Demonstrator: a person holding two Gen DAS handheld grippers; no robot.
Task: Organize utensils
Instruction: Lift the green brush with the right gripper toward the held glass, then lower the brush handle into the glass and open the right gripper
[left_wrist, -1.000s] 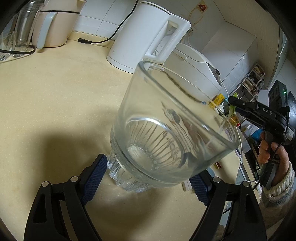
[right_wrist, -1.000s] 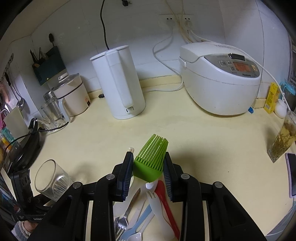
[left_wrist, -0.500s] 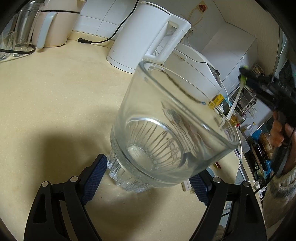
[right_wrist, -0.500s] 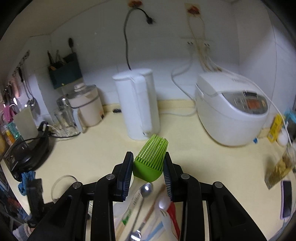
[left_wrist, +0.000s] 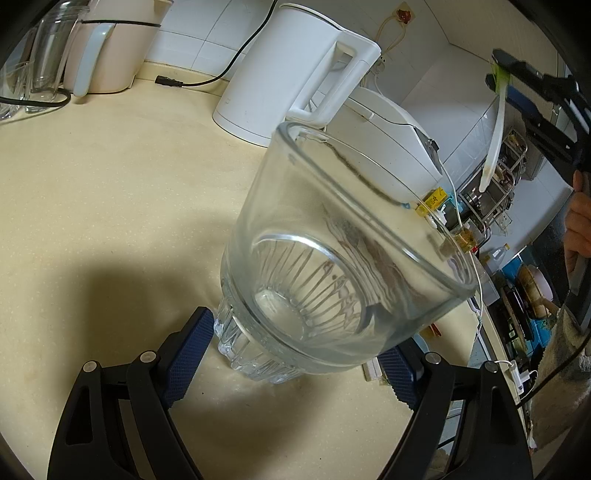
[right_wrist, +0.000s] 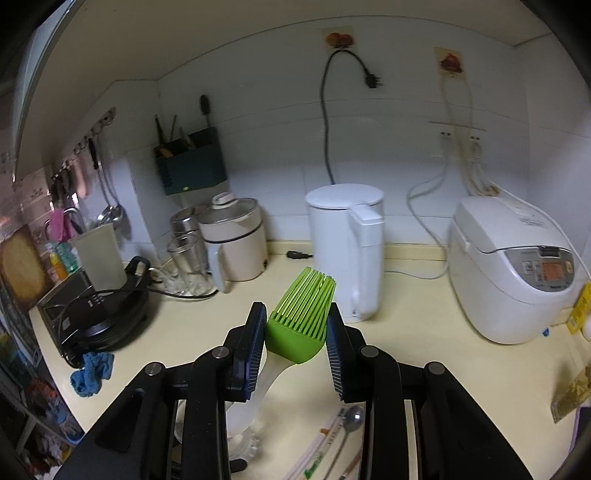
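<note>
My left gripper (left_wrist: 291, 363) is shut on the ribbed base of a clear glass tumbler (left_wrist: 332, 258). The tumbler leans to the right above the cream counter (left_wrist: 92, 184). My right gripper (right_wrist: 295, 332) is shut on the green silicone head of a basting brush (right_wrist: 301, 317), and its pale handle (right_wrist: 255, 387) hangs down below the jaws. In the left wrist view the right gripper (left_wrist: 498, 70) is high at the upper right, with the brush handle (left_wrist: 495, 147) dangling well above the tumbler's rim. A metal spoon (right_wrist: 352, 413) and a chopstick packet (right_wrist: 317, 454) lie on the counter below.
A white kettle (right_wrist: 347, 251) and a white rice cooker (right_wrist: 513, 273) stand at the back wall. On the left are a cream pot (right_wrist: 236, 243), empty glasses (right_wrist: 186, 262), a black hotplate (right_wrist: 103, 314) and a blue cloth (right_wrist: 90, 373). A dark green utensil holder (right_wrist: 192, 162) hangs on the wall.
My right gripper has risen with the green brush, and the utensils on the counter have dropped lower in its view. The left gripper and the tumbler have not moved.
</note>
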